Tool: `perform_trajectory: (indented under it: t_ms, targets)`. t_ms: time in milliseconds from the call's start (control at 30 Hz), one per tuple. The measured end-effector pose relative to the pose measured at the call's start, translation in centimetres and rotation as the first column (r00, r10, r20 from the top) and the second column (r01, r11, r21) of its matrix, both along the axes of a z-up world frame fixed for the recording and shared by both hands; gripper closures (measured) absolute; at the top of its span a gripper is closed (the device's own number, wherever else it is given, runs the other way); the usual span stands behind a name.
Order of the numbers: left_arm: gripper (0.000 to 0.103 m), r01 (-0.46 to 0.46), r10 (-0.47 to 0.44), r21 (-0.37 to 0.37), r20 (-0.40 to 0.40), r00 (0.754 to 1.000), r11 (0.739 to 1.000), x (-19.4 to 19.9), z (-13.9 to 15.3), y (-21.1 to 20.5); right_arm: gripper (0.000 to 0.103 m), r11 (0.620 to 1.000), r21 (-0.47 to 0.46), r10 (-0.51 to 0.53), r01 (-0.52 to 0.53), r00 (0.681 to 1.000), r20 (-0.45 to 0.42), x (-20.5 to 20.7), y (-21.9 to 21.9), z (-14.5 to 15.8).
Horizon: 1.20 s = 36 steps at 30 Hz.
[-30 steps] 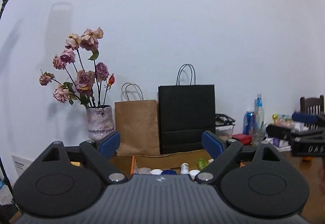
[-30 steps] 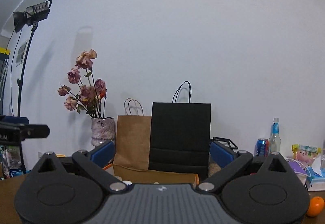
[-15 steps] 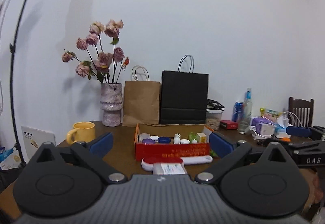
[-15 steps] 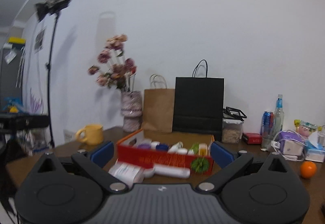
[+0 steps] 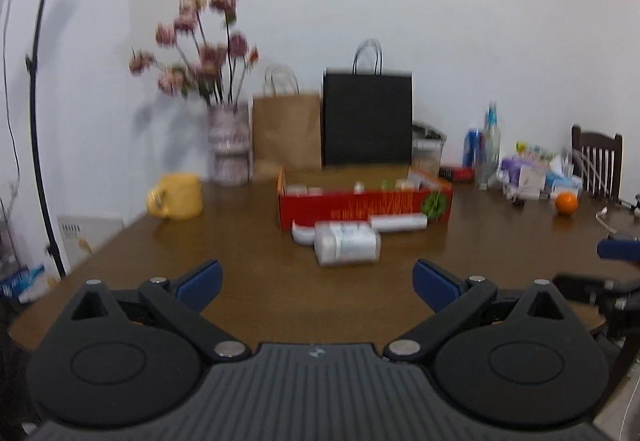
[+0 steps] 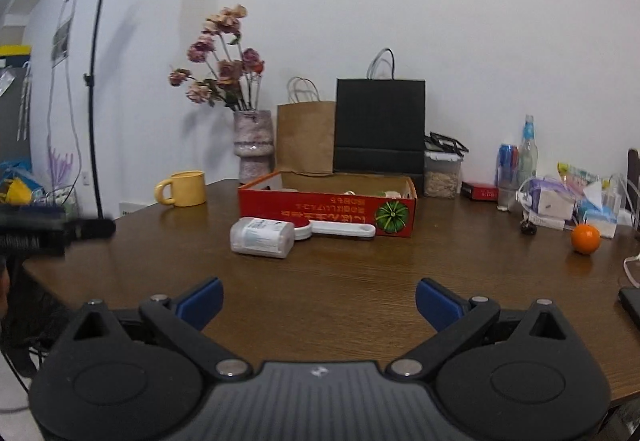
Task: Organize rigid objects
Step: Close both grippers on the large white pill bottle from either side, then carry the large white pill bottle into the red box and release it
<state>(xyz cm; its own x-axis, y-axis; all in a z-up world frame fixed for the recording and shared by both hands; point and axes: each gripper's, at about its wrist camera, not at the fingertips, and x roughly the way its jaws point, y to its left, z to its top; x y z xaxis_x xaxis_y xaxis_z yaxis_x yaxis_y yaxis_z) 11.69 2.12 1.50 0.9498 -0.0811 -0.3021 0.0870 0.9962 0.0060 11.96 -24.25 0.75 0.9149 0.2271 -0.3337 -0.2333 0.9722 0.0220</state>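
A red cardboard box (image 5: 362,204) (image 6: 326,211) holding several small bottles stands mid-table. In front of it a white plastic bottle (image 5: 346,242) (image 6: 262,237) lies on its side. Beside the bottle is a white long-handled brush with a red round head (image 5: 396,222) (image 6: 340,230). My left gripper (image 5: 318,283) hovers over the near table edge, open and empty, well short of the bottle. My right gripper (image 6: 319,299) is open and empty too, also short of the objects. Each gripper shows at the edge of the other's view.
A yellow mug (image 6: 183,188), a vase of dried flowers (image 6: 253,145), a brown bag (image 6: 306,137) and a black bag (image 6: 380,125) stand behind the box. An orange (image 6: 585,238), cans, a bottle and tissue packs crowd the right side. A light stand (image 6: 94,89) rises at left.
Both cameras have tilted down and drawn back. The wall view has given way to the tabletop with the box, bottle and brush. The left jaws stand slightly wider than a second ago.
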Motion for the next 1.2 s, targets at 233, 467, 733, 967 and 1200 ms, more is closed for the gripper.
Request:
perform_trajectory:
  t_ms: [233,467,733,967,1200]
  targets:
    - [0.002,-0.034,0.028,-0.050,-0.104,0.994,0.998,5.7,-1.6,1.4,0.014,0.990,0.135,0.045,-0.027,0.990,-0.131,6.5,-0.2,-1.0]
    - [0.028,0.030,-0.045,-0.095,-0.158,0.986,0.995,14.8,-1.5,1.5,0.042,0.972,0.212,0.142,-0.101,0.972,-0.188,15.6,2.2,-1.0]
    - [0.052,0.075,-0.154,-0.277,-0.278,0.948,0.958,24.9,-3.7,2.5,0.047,0.946,0.310,0.180,-0.096,0.949,-0.257,26.9,5.6,-2.6]
    - [0.065,0.126,-0.281,-0.466,-0.280,0.918,0.876,27.0,-5.5,4.4,0.067,0.903,0.422,0.239,-0.083,0.912,-0.332,30.0,6.3,-5.4]
    - [0.069,0.111,-0.246,-0.445,-0.258,0.934,0.889,25.4,-5.1,3.9,0.079,0.904,0.421,0.237,-0.079,0.910,-0.339,29.2,6.0,-4.8]
